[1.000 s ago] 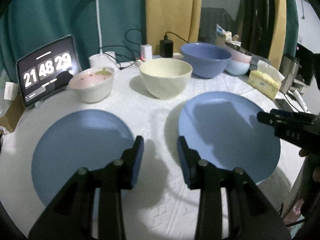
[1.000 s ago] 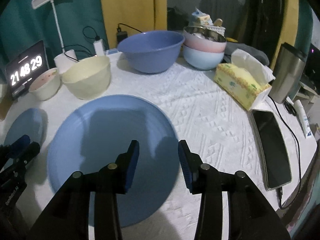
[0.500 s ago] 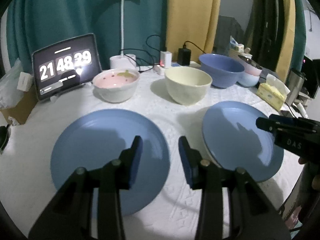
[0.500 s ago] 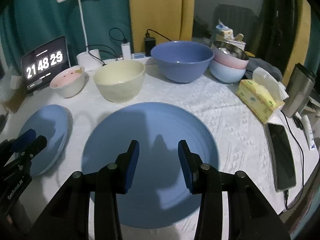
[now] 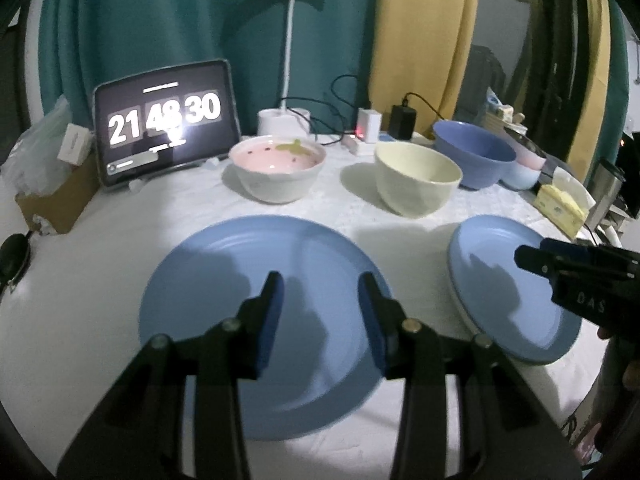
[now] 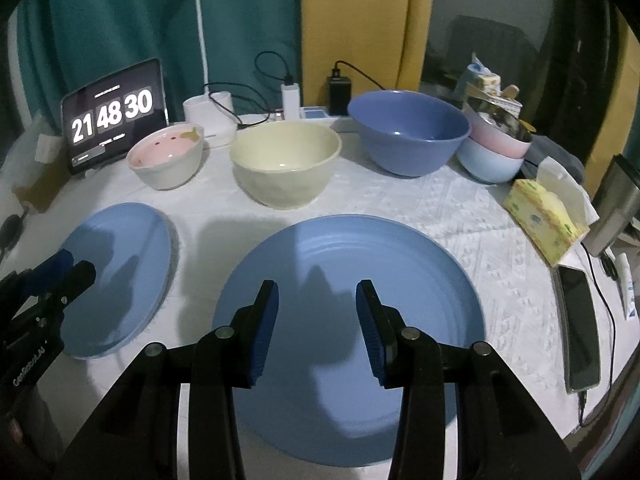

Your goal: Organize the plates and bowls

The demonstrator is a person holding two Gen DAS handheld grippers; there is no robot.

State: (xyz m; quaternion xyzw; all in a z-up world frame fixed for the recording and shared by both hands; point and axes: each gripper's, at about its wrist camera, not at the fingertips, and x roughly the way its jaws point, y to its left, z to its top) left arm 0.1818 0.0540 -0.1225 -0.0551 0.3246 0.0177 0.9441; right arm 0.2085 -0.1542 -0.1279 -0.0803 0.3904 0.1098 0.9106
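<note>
Two blue plates lie on the white tablecloth. My left gripper (image 5: 320, 292) is open and empty above the left plate (image 5: 224, 280); it also shows in the right wrist view (image 6: 68, 266). My right gripper (image 6: 316, 300) is open and empty above the right plate (image 6: 400, 280), and shows at the right in the left wrist view (image 5: 536, 254). Behind the plates stand a pink-lined white bowl (image 6: 166, 156), a cream bowl (image 6: 286, 164), a big blue bowl (image 6: 408, 136) and a stack of a pink bowl on a pale blue one (image 6: 494, 152).
A tablet clock (image 6: 112, 114), a desk lamp base (image 6: 208, 114) and chargers with cables (image 6: 338, 94) line the back edge. A tissue box (image 6: 546, 218), a phone (image 6: 580, 328) and a metal cup (image 6: 618, 200) sit at the right.
Both grippers have pulled back and up and swung left. The left one, earlier between the two plates, is over the left plate now. Both stay open.
</note>
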